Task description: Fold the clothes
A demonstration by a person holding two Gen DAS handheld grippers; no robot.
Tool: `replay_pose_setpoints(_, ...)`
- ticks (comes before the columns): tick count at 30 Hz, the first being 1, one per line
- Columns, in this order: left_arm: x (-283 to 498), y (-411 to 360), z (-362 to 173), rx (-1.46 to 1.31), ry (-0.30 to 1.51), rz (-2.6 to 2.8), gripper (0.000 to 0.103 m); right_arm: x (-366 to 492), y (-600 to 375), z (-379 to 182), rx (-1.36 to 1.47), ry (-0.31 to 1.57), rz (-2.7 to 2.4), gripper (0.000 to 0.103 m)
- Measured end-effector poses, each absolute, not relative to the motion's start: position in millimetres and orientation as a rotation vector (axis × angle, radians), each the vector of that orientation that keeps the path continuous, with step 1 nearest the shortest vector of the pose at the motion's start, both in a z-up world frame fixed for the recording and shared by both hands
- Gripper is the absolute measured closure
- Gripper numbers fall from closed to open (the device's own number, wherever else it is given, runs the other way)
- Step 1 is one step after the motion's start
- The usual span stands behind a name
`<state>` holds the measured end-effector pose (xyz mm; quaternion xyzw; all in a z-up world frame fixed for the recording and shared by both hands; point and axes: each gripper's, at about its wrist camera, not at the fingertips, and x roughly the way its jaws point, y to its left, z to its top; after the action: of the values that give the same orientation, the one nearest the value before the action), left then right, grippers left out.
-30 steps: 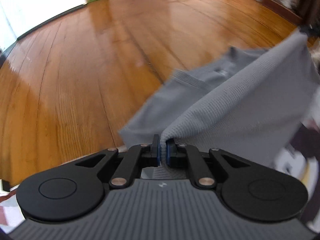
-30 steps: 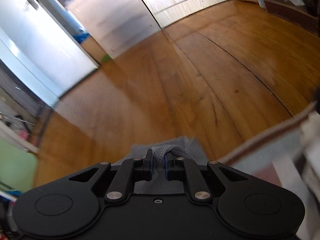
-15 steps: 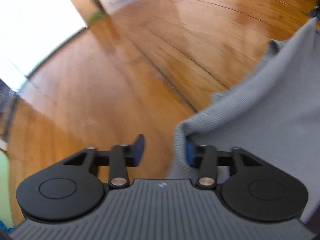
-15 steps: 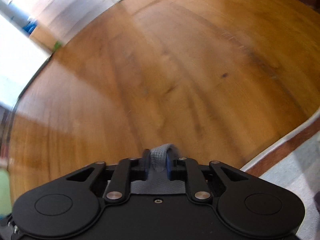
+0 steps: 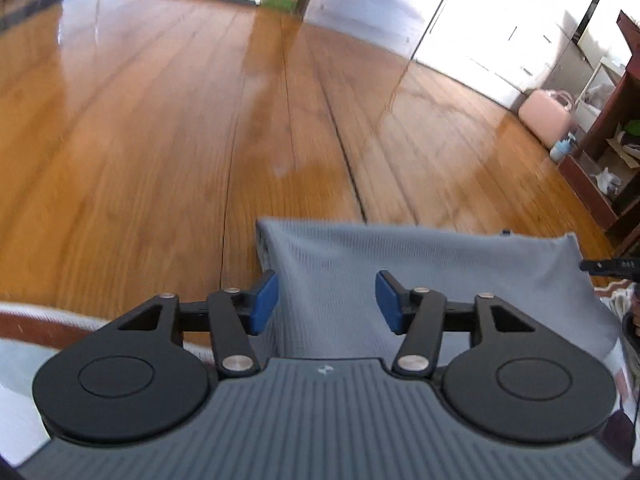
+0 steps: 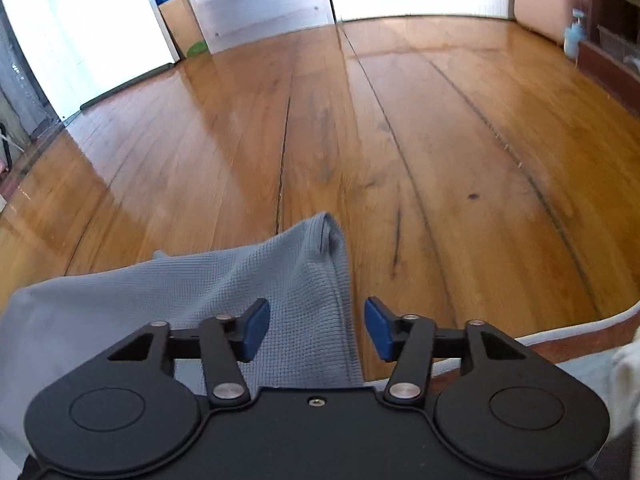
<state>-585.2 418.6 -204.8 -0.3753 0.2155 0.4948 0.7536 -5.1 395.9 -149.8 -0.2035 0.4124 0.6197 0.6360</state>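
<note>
A grey knit garment lies folded on the wooden floor, just ahead of and under both grippers. My left gripper is open, its blue pads apart over the garment's left part. My right gripper is open too, over the garment's right edge, whose corner points away from me. Neither gripper holds the cloth. The tip of the right gripper shows at the right edge of the left wrist view.
Wooden floor stretches ahead. A rug edge with a red-brown band lies at my near side. A pink case, a spray bottle and a dark wooden shelf stand at the far right.
Both grippers let go of the grey garment: the left opened first, the right after it. The cloth dropped from its raised, stretched hold and now rests on the floor.
</note>
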Motion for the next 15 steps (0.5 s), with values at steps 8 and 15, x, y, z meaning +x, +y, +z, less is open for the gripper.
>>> replay_pose_setpoints(8,-568,415,-222,-0.712,0.656,1.119,0.084,-8,419,-171,-0.381,0.963,1.426,0.086)
replay_pose_setpoints(15,-565,431,-215,-0.752,0.657,1.161,0.078,-14,423,-162,-0.444,0.917,1.218,0.065)
